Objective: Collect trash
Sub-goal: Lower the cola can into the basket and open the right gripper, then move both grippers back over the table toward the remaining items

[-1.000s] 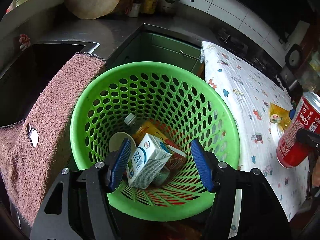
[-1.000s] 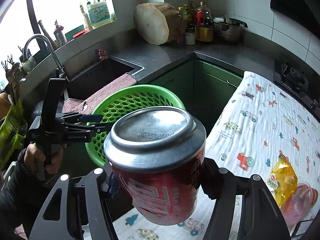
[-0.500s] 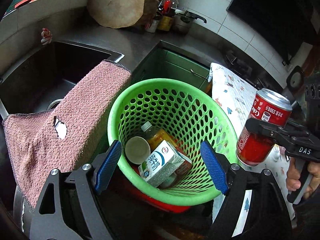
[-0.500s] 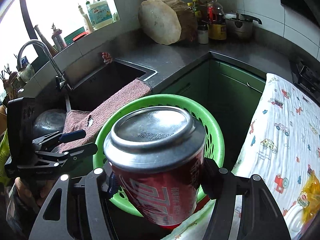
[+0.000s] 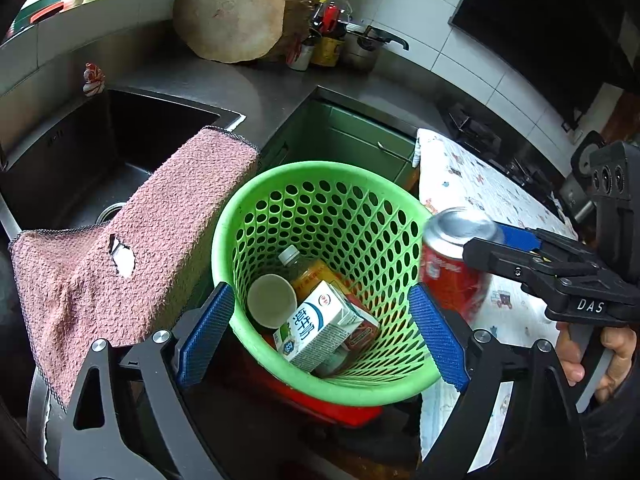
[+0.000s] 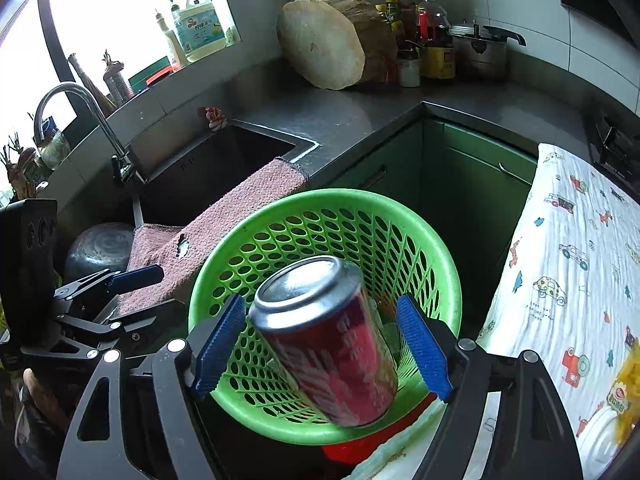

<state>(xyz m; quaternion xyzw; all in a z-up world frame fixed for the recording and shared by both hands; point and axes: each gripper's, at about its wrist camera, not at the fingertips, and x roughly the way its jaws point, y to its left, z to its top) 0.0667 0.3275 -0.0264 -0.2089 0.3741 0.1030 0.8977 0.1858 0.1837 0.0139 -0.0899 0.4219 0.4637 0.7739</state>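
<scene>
White tiled walls (image 6: 520, 8) above a dark L-shaped surface (image 6: 360, 120). Sunken steel sink (image 6: 208, 168) with curved tap (image 6: 76, 108) beneath a bright window (image 6: 100, 12). Green cabinet doors (image 6: 472, 184) below. Thick round chopping block (image 6: 324, 44) leaning in the corner beside bottles (image 6: 430, 40) and pot (image 6: 480, 52).

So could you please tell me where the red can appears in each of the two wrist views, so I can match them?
Left wrist view: the can is at right of centre, just outside the green basket rim, beside the right gripper, whose fingers are opening.
Right wrist view: the can is at lower centre, tilted, between the opening fingers, in front of the basket.
Shared landmark: the pink towel by the sink.
</scene>
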